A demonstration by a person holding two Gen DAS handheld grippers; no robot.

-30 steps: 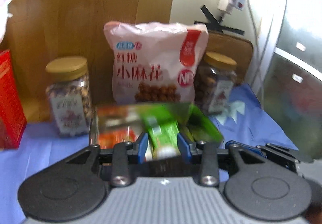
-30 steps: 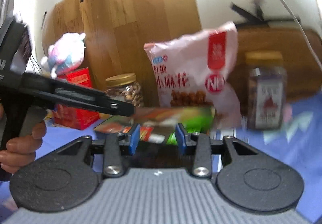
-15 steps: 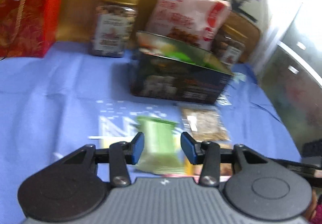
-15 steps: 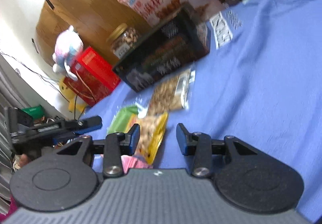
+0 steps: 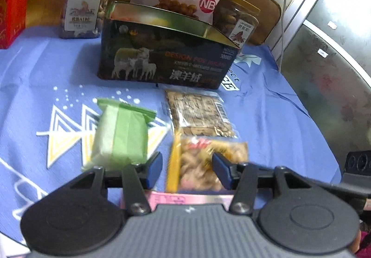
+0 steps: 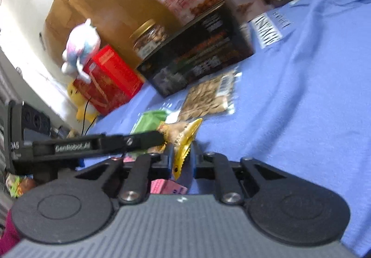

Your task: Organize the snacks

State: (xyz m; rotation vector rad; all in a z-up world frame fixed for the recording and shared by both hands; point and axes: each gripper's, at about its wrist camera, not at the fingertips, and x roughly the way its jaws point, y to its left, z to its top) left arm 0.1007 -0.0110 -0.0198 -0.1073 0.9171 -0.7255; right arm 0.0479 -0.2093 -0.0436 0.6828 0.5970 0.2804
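Glossy metal tin (image 5: 167, 58); matt blue cloth (image 5: 266, 118); crinkly glossy plastic packets (image 5: 199, 114).

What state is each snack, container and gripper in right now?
Left gripper: jaws opening, nothing pressed between them.
Right gripper: jaws closing on the yellow packet's edge.
Yellow packet: lying on the cloth, edge between the right jaws.
Green packet: lying flat, free.
Clear nut packet: lying flat, label side up.
Black tin: open, no lid on.
Left jar: upright, lid on.

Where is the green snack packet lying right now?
In the left wrist view, the green packet lies on the blue cloth, left of the yellow nut packet and before the dark tin.
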